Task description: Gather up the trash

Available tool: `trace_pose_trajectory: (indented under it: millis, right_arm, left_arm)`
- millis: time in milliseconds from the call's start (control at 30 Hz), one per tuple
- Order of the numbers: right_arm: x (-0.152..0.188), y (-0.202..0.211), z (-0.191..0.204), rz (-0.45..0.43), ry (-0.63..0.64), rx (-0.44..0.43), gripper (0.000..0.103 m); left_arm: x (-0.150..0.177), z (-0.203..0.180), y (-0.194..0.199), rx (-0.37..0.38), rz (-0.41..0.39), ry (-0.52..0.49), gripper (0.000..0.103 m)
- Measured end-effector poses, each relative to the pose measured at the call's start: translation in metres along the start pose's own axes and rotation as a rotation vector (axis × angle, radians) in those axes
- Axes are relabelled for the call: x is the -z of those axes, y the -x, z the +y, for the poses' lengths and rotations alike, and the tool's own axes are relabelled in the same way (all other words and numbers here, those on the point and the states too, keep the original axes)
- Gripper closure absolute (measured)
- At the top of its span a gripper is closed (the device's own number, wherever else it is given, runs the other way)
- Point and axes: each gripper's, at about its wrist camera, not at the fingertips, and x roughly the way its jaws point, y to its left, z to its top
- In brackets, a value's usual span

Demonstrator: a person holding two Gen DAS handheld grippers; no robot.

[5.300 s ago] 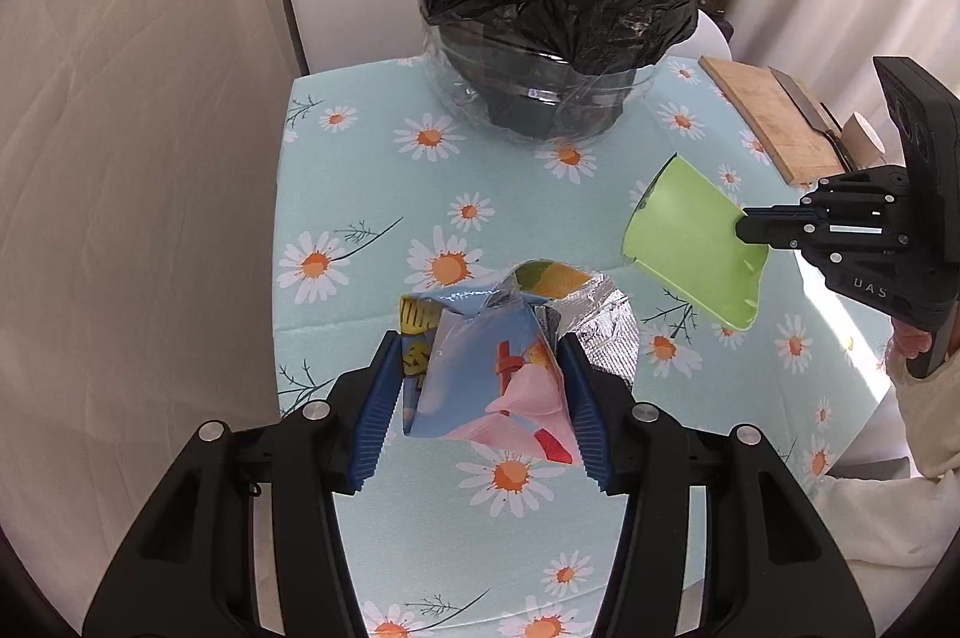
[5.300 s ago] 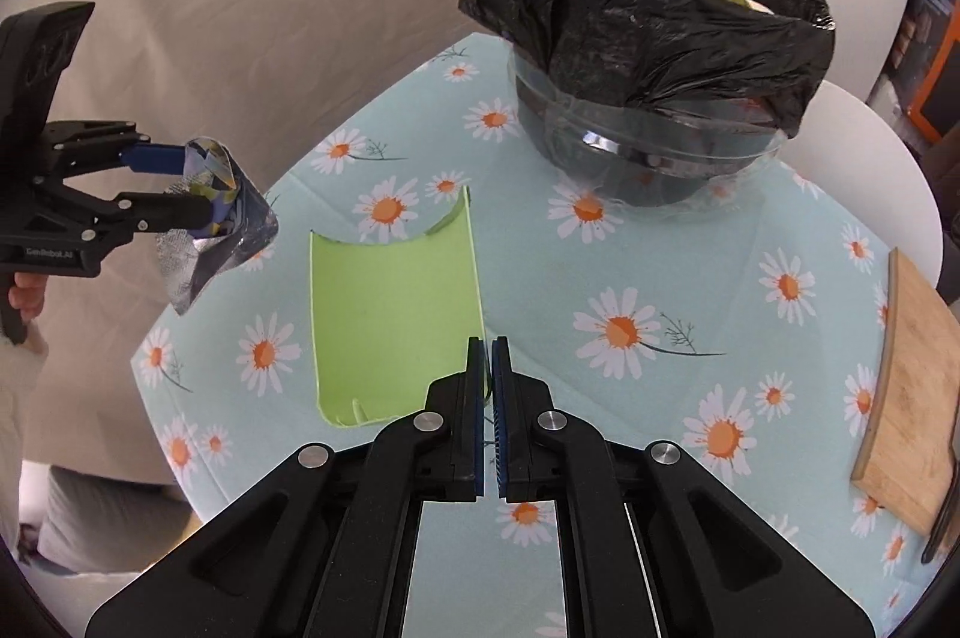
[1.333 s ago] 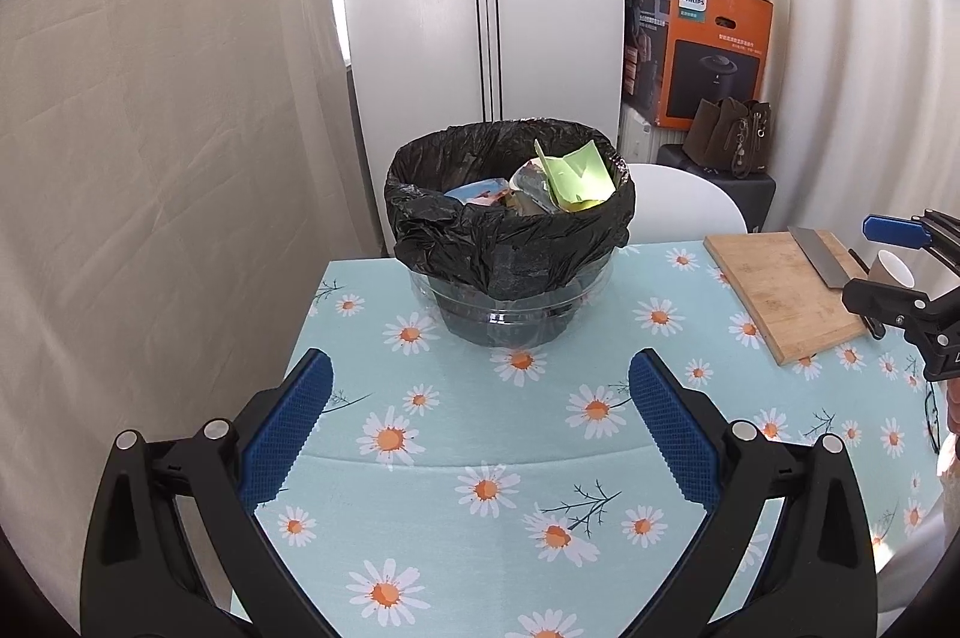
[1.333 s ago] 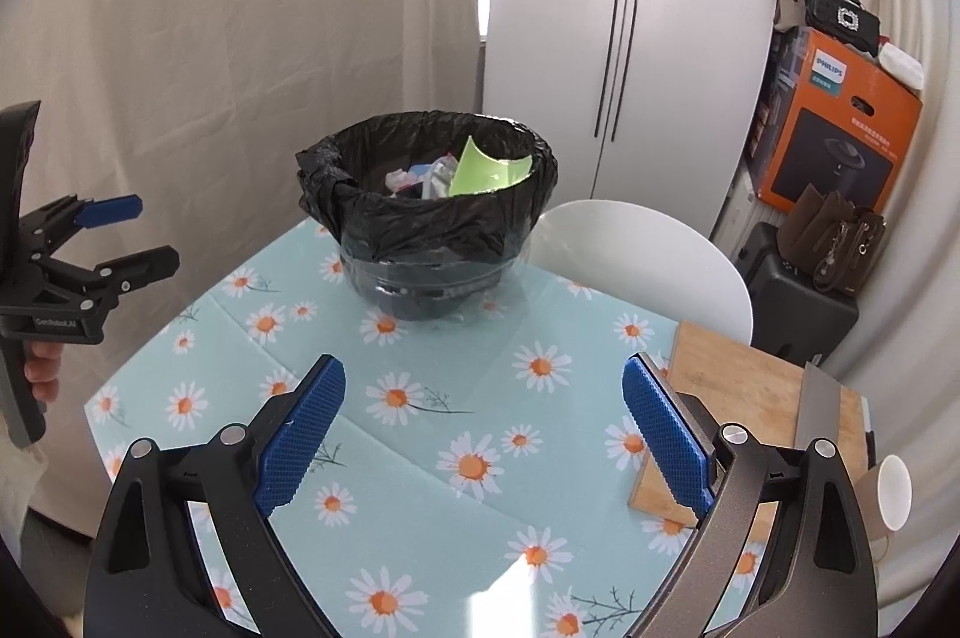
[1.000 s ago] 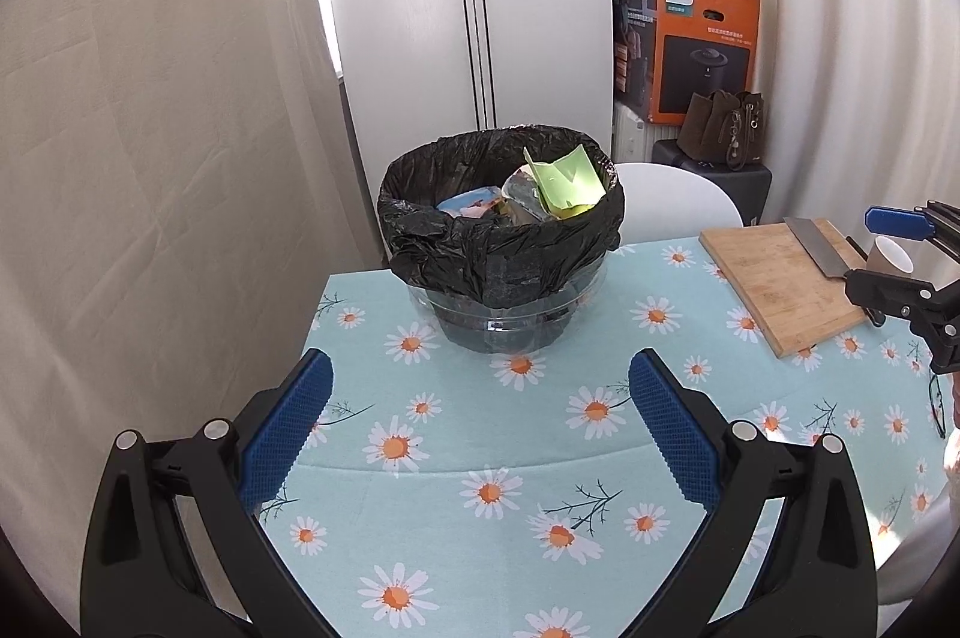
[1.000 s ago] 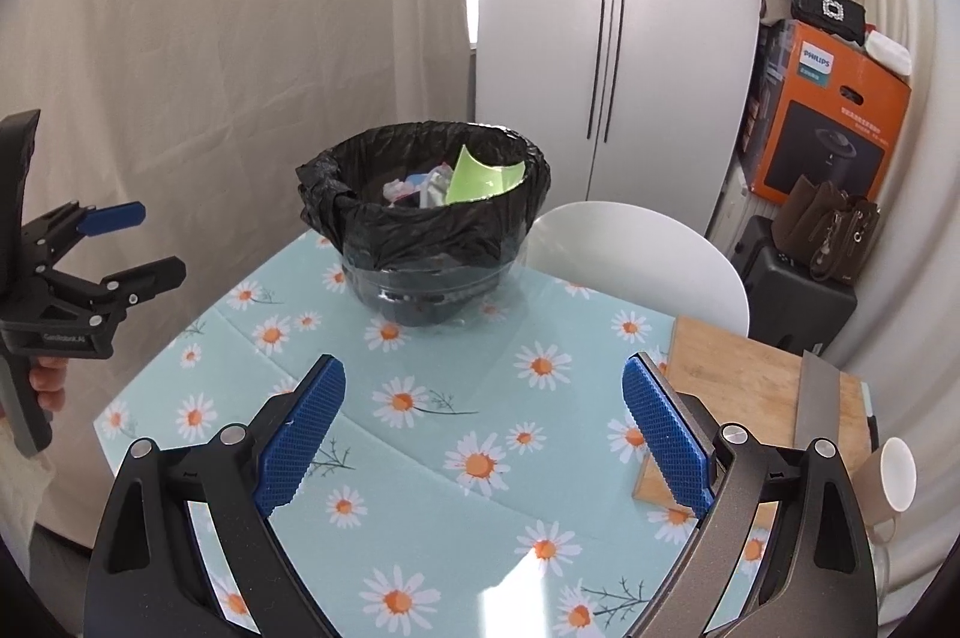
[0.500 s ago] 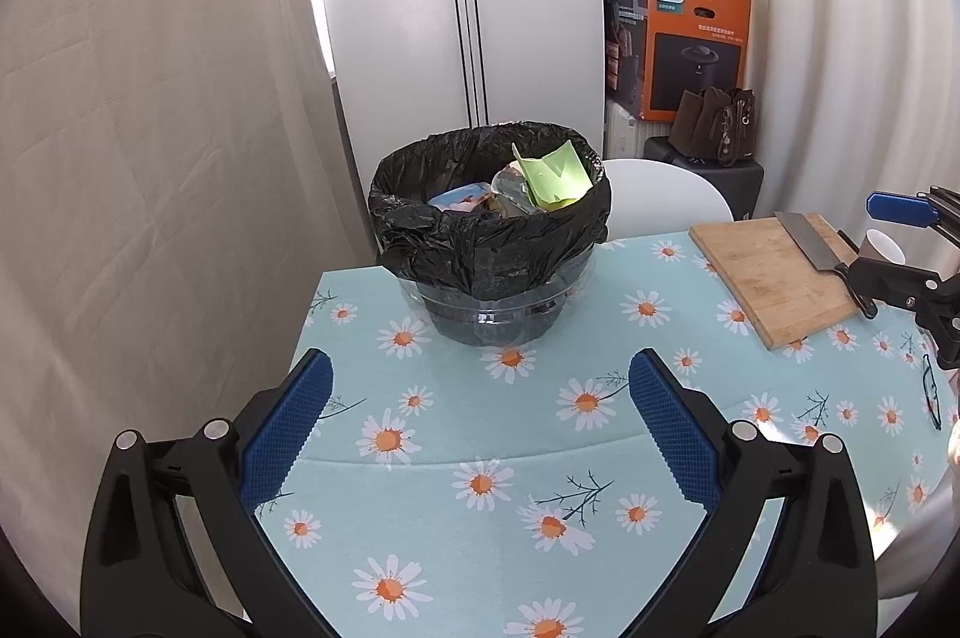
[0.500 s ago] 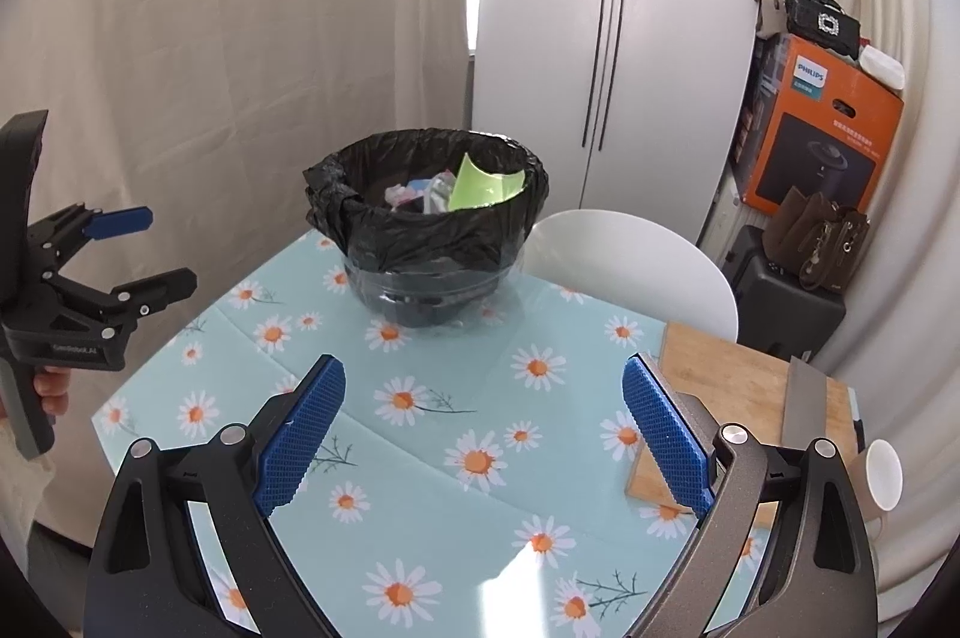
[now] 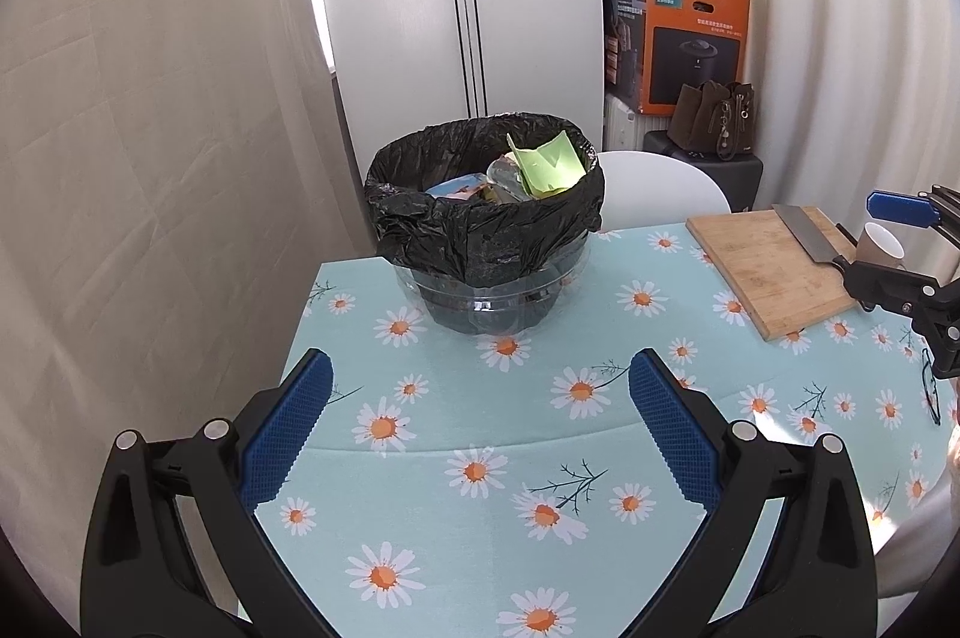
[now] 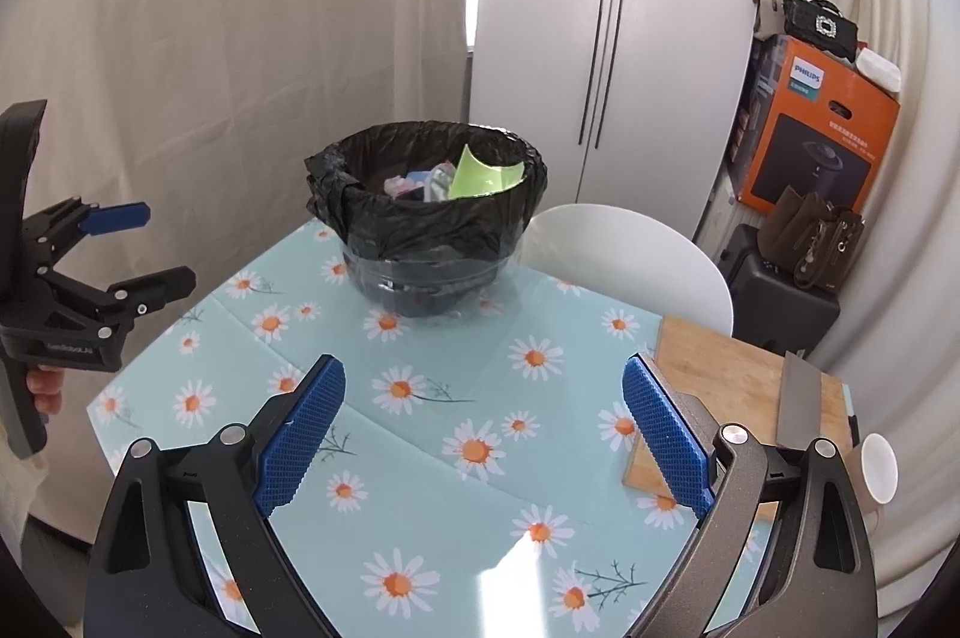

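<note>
A clear bin lined with a black bag (image 9: 483, 224) stands at the far side of the daisy-print table (image 9: 480, 434); it also shows in the right wrist view (image 10: 429, 230). A green paper piece (image 9: 547, 163) and a colourful wrapper (image 9: 456, 187) lie inside it. The green piece (image 10: 480, 176) shows in the right wrist view too. My left gripper (image 9: 477, 422) is open and empty, held back above the near table edge. My right gripper (image 10: 483, 428) is open and empty, also well short of the bin.
A wooden cutting board (image 9: 771, 263) with a cleaver (image 9: 807, 233) lies at the right, beside a white cup (image 9: 879, 245). A white chair (image 10: 630, 254) stands behind the table. An orange box (image 10: 816, 146) and bags sit by the curtain.
Since 5.3 s ago both grippers have let go of the wrapper and green piece, which now lie in the bin. Both grippers have pulled back and stay open; little moves in the last second.
</note>
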Motion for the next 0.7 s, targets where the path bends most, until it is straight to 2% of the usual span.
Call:
trace_pose_trajectory:
  millis: [467,700]
  right_arm:
    - [0.0033,-0.0031,0.0027,0.016,0.014,-0.004,0.013]
    - [0.0034,-0.0021,0.0038,0.011,0.019,-0.044,0.012]
  left_arm:
    - [-0.0042,0.0006,0.0065,-0.006,-0.003,-0.004,0.006]
    - [-0.0061,-0.0019,0.0080,0.003,-0.003,-0.034,0.006]
